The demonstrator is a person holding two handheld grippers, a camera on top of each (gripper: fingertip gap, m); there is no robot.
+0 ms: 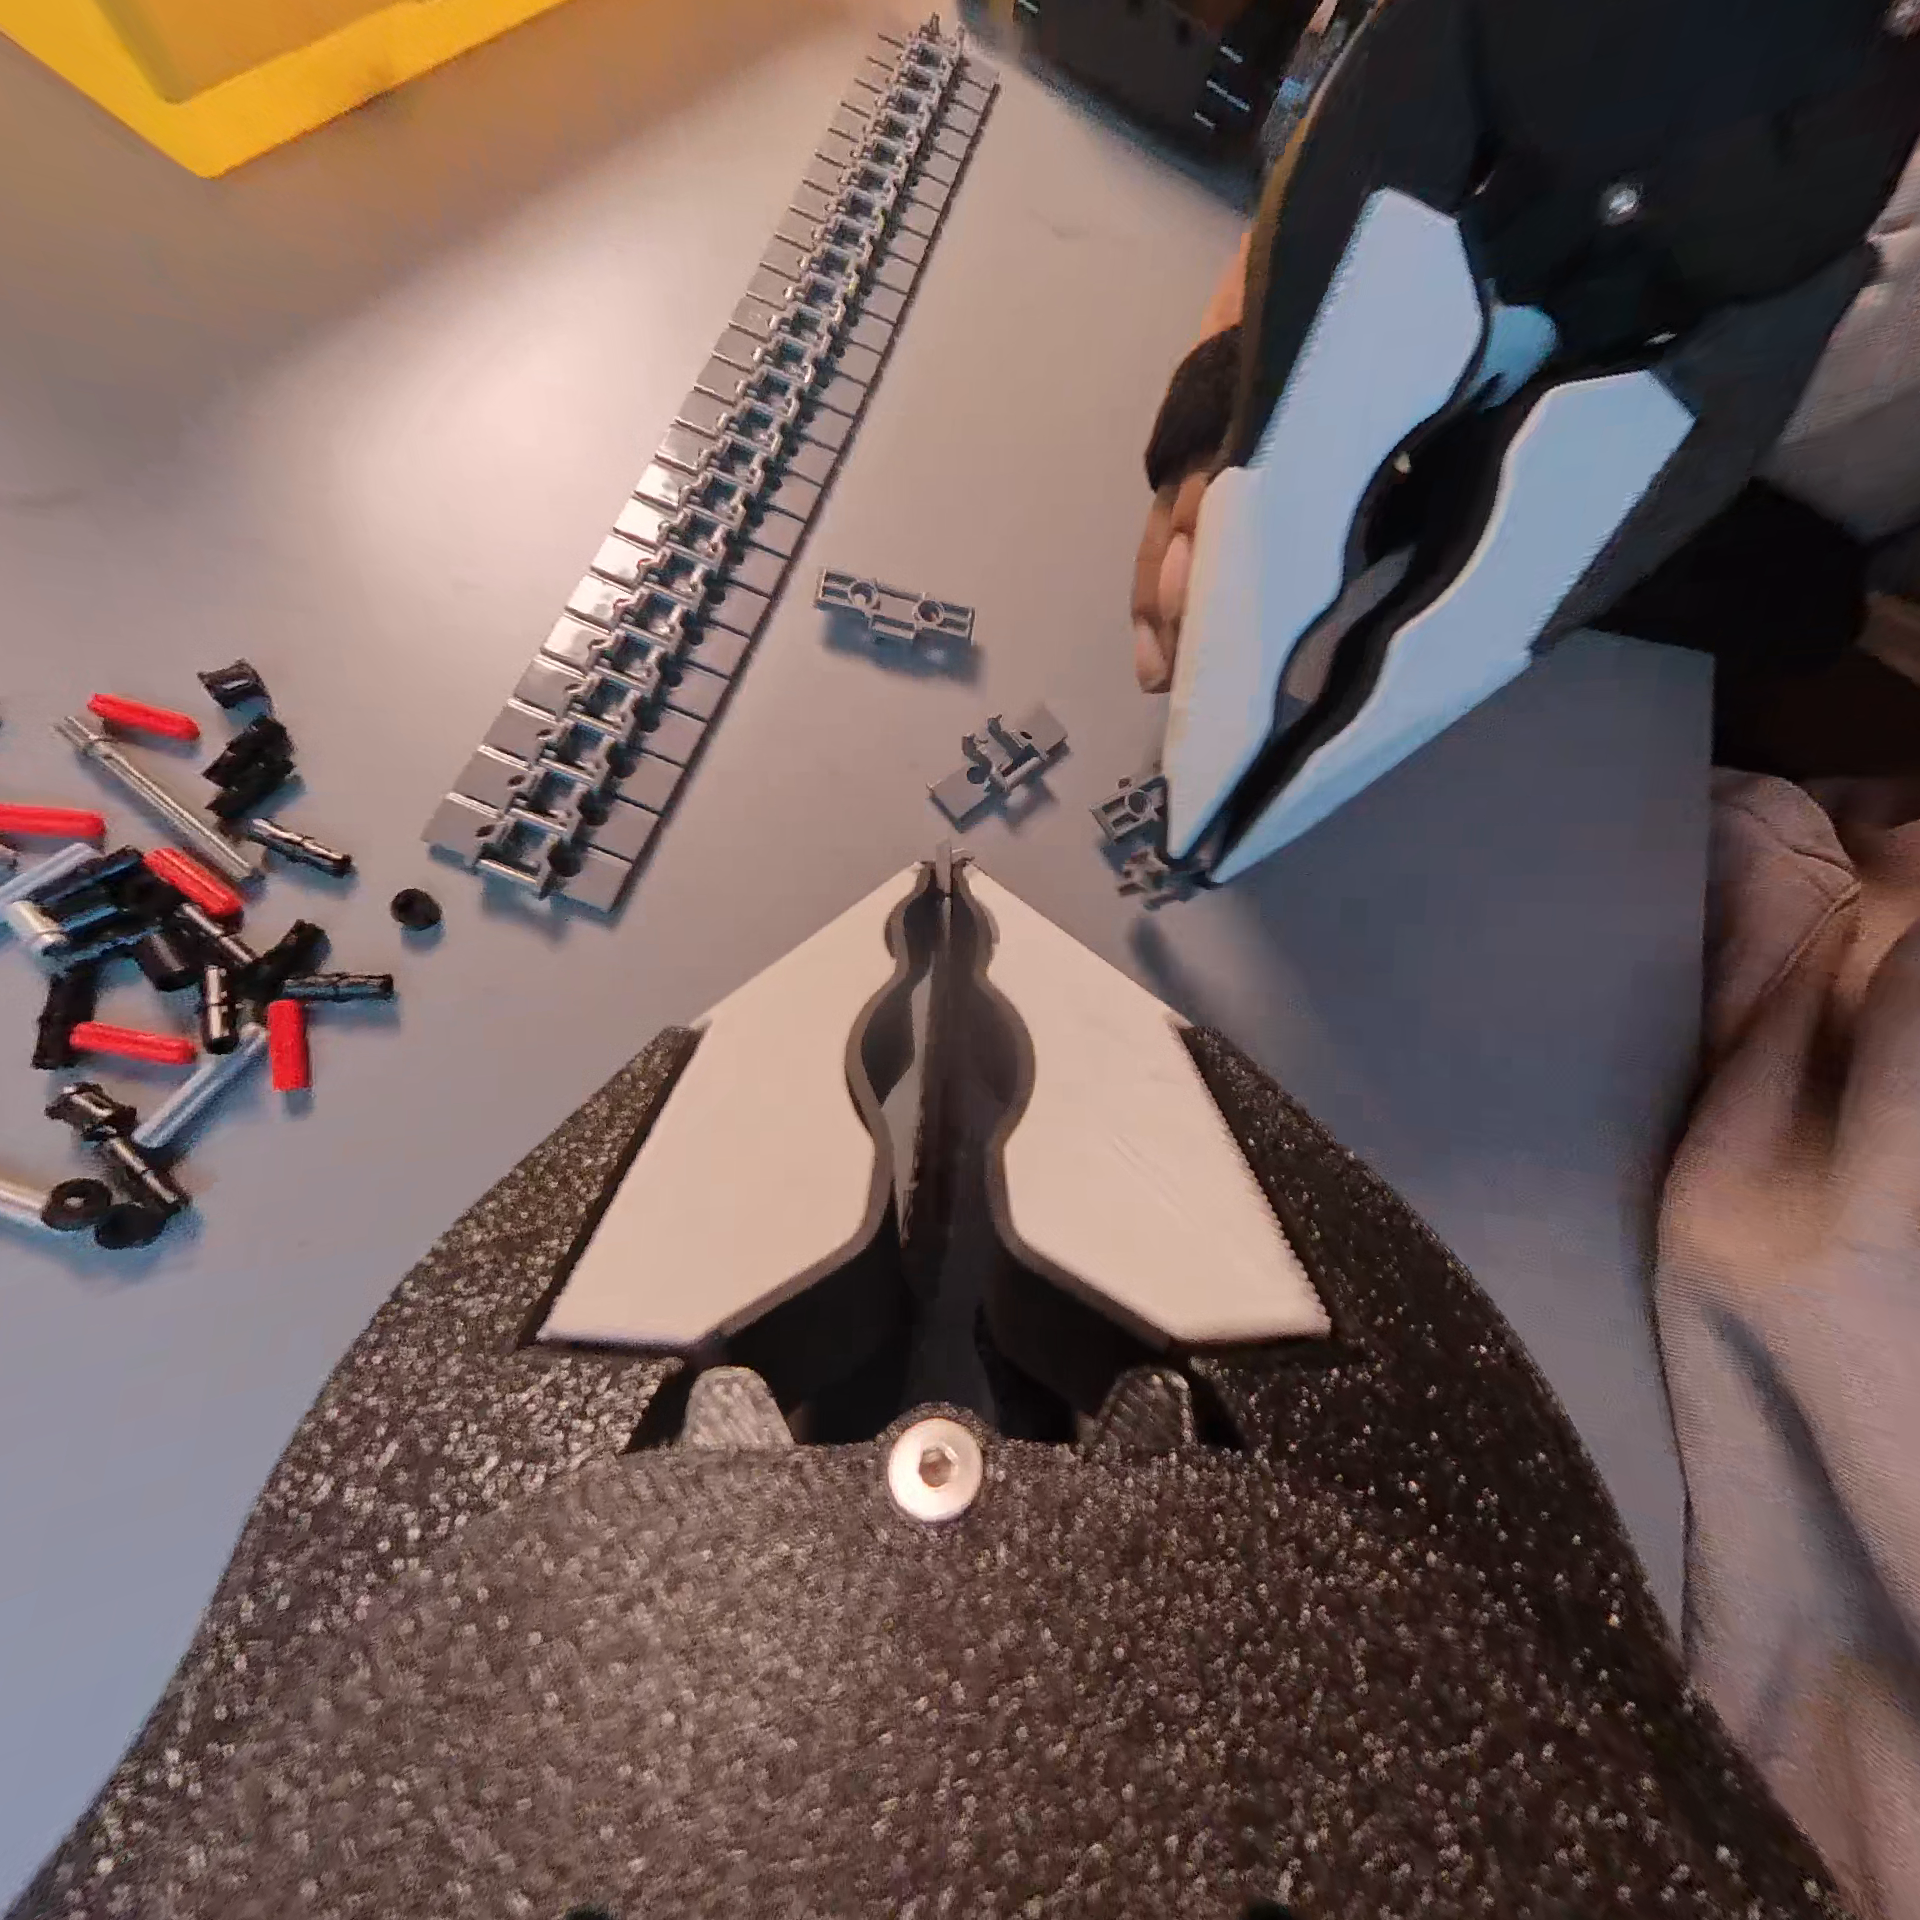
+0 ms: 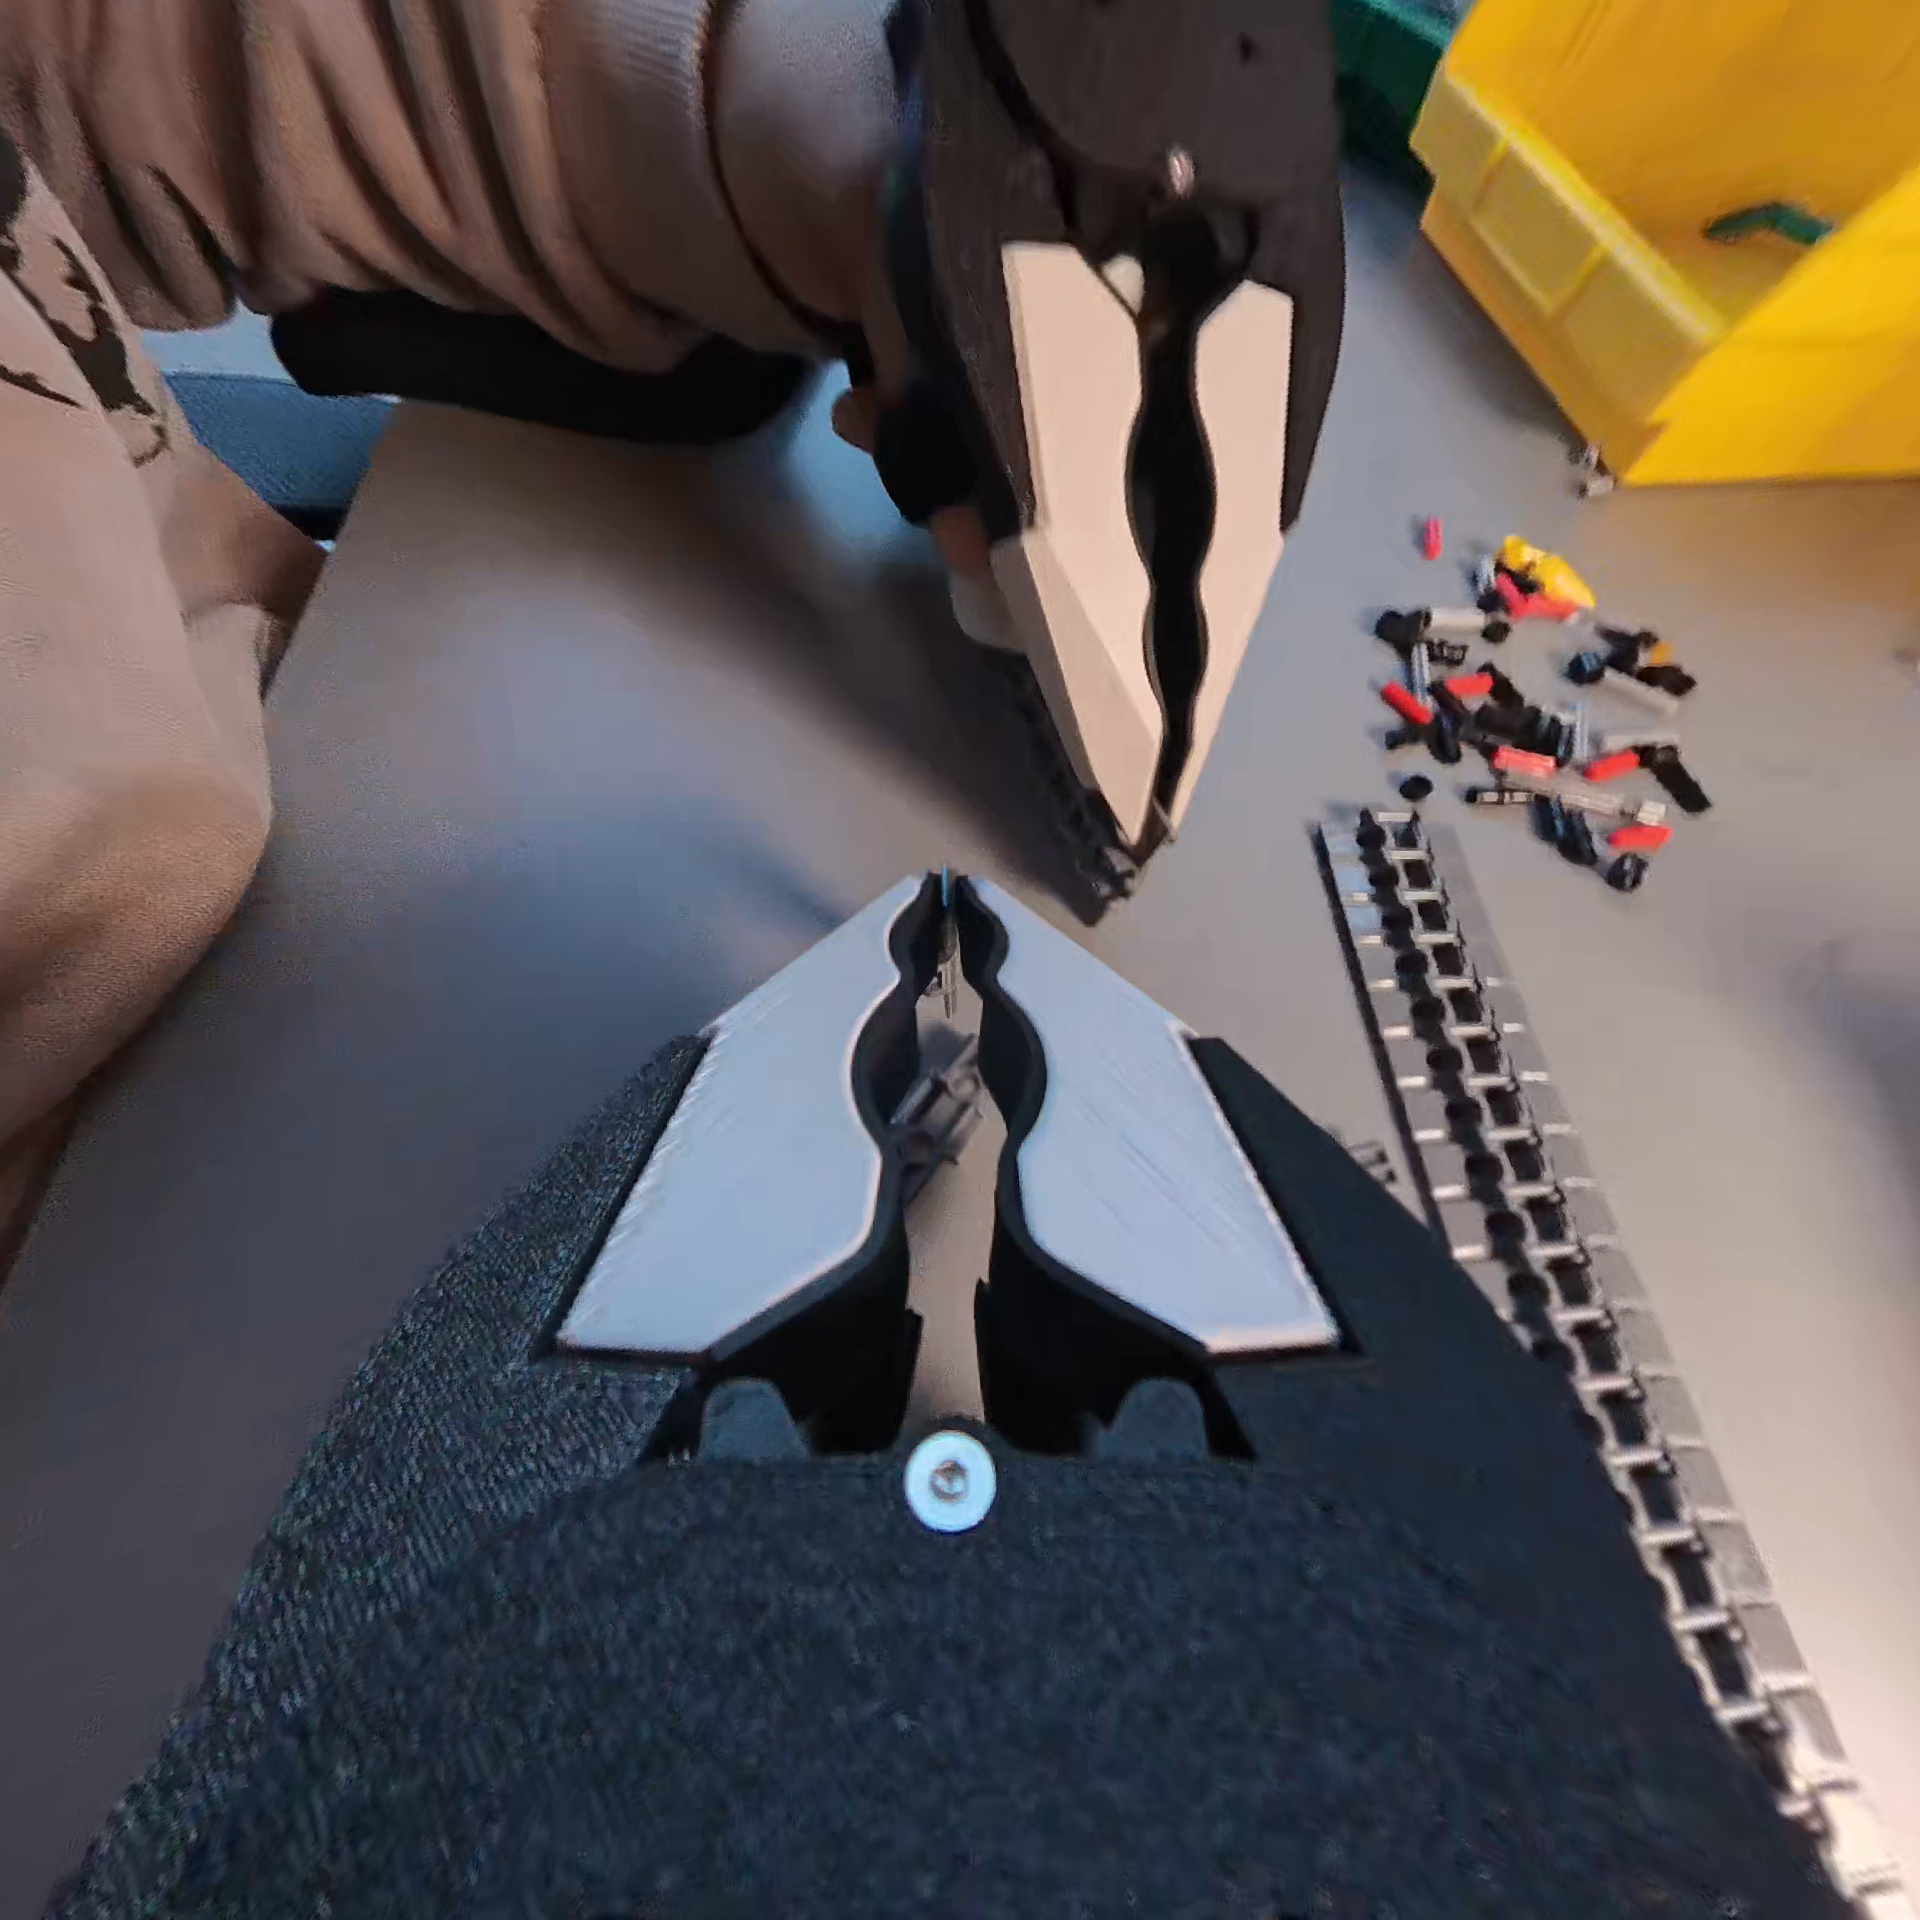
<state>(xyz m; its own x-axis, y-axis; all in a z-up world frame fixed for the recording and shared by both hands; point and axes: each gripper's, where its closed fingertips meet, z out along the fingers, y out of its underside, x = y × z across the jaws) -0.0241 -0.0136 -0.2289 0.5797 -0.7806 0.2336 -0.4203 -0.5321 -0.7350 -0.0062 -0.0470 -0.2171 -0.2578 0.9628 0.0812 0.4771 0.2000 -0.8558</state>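
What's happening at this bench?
A person holds two grippers over a grey table. The left gripper is shut on a thin grey piece. The right gripper pinches a grey link down at the table. A long track strip, two loose links and a pile of small pins lie nearby.

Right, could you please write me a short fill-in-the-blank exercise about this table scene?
The bin beside the long track is ___.
The right gripper is ___ on a grey link, the left gripper likewise on a thin grey piece.
The rounded sleeves in the pin pile are ___.
Missing words: yellow; shut; red.
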